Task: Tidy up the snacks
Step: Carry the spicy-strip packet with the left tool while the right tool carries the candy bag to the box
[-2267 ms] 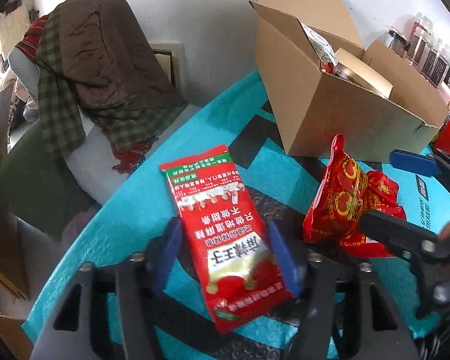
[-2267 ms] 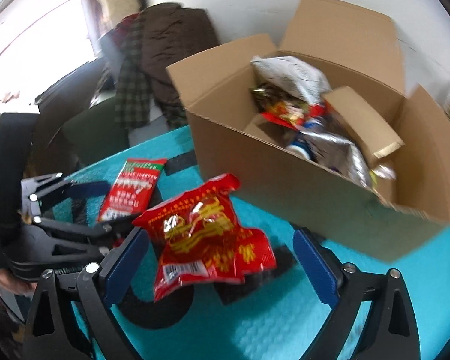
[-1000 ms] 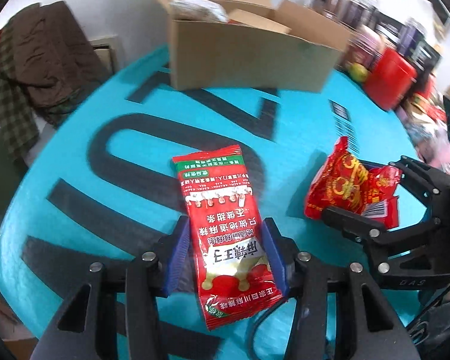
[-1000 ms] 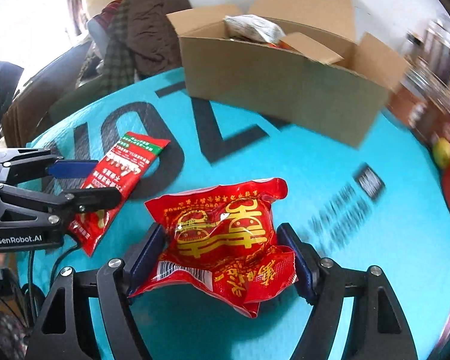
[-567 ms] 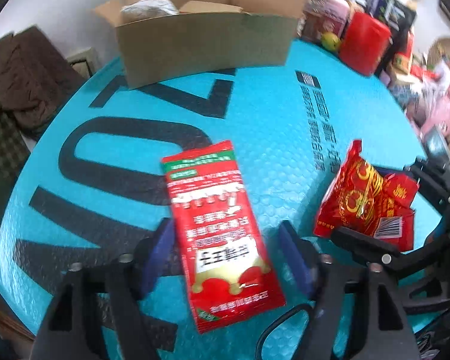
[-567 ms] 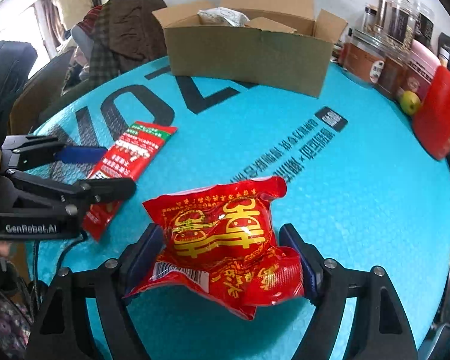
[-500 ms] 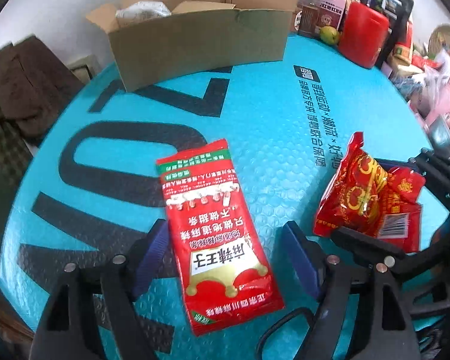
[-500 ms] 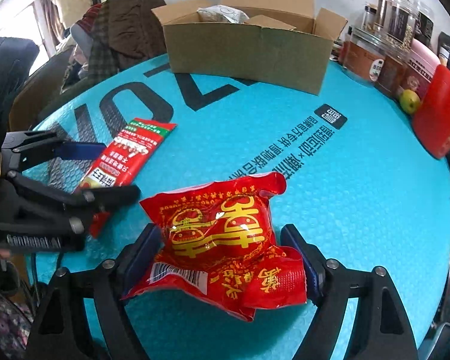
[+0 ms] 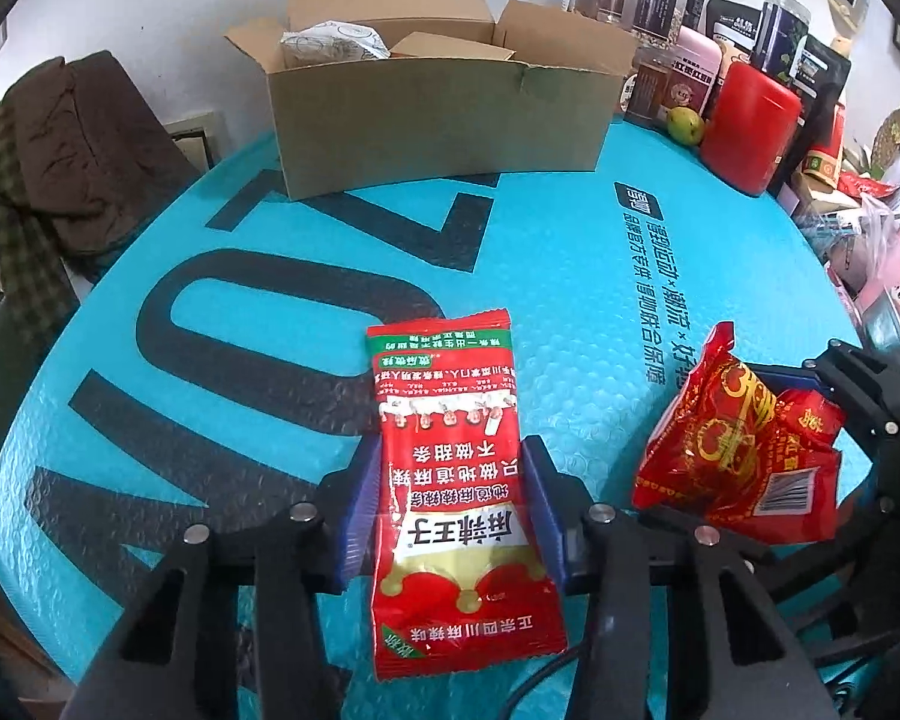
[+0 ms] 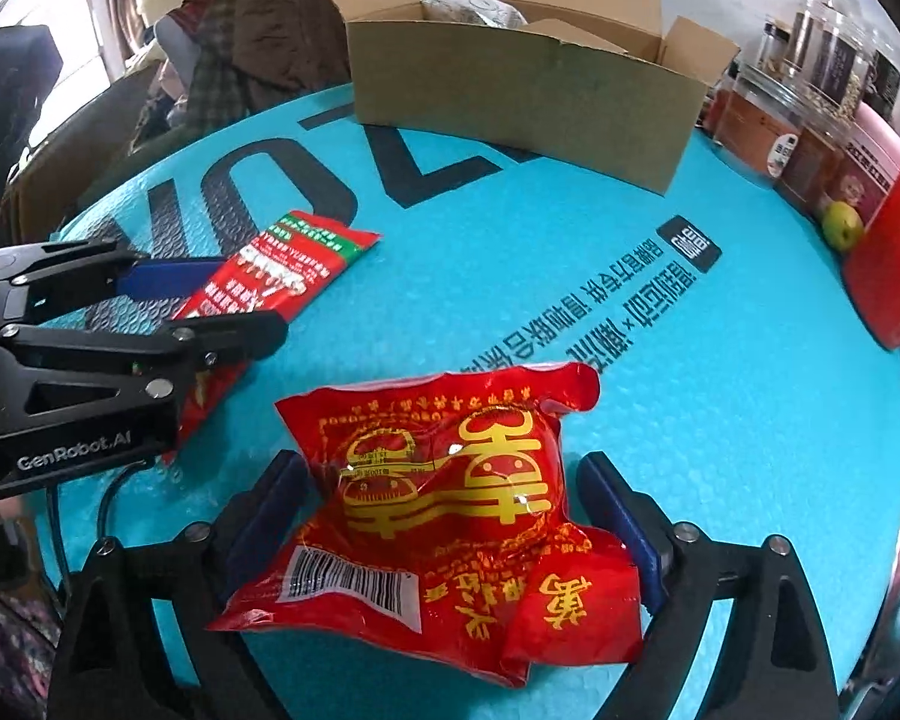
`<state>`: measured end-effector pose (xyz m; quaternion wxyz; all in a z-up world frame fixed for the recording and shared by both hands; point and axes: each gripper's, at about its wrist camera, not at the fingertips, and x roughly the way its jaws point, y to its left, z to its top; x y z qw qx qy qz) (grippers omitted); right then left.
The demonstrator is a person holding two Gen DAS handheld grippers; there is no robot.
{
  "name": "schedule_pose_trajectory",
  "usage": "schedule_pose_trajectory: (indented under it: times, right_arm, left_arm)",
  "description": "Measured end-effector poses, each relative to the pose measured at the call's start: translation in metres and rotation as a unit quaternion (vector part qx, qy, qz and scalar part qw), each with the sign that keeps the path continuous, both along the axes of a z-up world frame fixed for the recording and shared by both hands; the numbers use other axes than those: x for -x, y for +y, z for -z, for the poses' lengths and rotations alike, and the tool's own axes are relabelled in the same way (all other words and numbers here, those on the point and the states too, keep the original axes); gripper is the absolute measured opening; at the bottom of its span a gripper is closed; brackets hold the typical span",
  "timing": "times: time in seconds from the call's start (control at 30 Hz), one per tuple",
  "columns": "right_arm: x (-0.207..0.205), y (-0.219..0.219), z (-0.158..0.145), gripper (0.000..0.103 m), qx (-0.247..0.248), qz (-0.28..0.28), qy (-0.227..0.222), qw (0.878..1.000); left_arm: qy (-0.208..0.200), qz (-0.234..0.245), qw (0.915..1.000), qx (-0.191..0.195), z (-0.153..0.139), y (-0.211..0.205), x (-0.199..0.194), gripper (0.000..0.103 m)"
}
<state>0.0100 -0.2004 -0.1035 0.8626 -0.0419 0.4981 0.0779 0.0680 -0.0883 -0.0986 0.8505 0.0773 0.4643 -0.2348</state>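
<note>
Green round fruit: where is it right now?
The green round fruit sits at the far right edge of the teal table mat, between the red canister and the jars, right of the cardboard box.

**Inspector A:** Legible markings?

**Inspector B:** "GenRobot.AI" in pale letters on the black body of the left gripper (image 10: 222,294), read from the right wrist view. Large black letters on the turquoise worktop (image 9: 570,276) covering, apparently "VO" and a partly hidden third. Chinese print beside them, upside down from here.

**Inspector A:** The packets?

**Inspector B:** The flat red sachet (image 9: 456,480) carries white and red Chinese characters. The puffy red bag (image 10: 450,510) carries yellow Chinese characters and a barcode; its digits are too small to read.
</note>
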Motion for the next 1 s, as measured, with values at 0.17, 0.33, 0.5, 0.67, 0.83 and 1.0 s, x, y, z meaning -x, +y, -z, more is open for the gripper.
schedule_pose_trajectory:
  times: [0.17, 0.33, 0.5, 0.67, 0.83, 1.0]
  right_arm:
    - [0.004, -0.002, -0.002, 0.080, -0.009, 0.021, -0.026, 0.999]
    - [0.007, -0.002, -0.002, 0.078, -0.010, 0.024, -0.037, 0.999]
    - [0.007, -0.003, -0.003, 0.078, -0.009, 0.026, -0.037, 0.999]
    - [0.007, -0.003, -0.003, 0.078, -0.010, 0.028, -0.035, 0.999]
    - [0.007, -0.005, -0.003, 0.078, -0.013, 0.028, -0.036, 0.999]
    - [0.008, -0.007, -0.004, 0.077, -0.018, 0.029, -0.040, 0.999]
  left_arm:
    - [0.022, -0.001, 0.9996, 0.019, -0.002, 0.004, 0.000, 0.045]
    - [0.020, 0.006, 0.9997, 0.010, -0.002, 0.002, 0.004, 0.045]
    - [-0.005, 0.021, 0.9991, -0.037, 0.001, -0.010, 0.007, 0.050]
    - [-0.005, 0.006, 0.9995, -0.030, 0.001, -0.007, 0.000, 0.052]
    - [-0.016, 0.001, 0.9995, -0.029, 0.001, -0.006, -0.002, 0.045]
    - [-0.005, 0.001, 0.9999, -0.013, -0.001, -0.003, 0.000, 0.045]
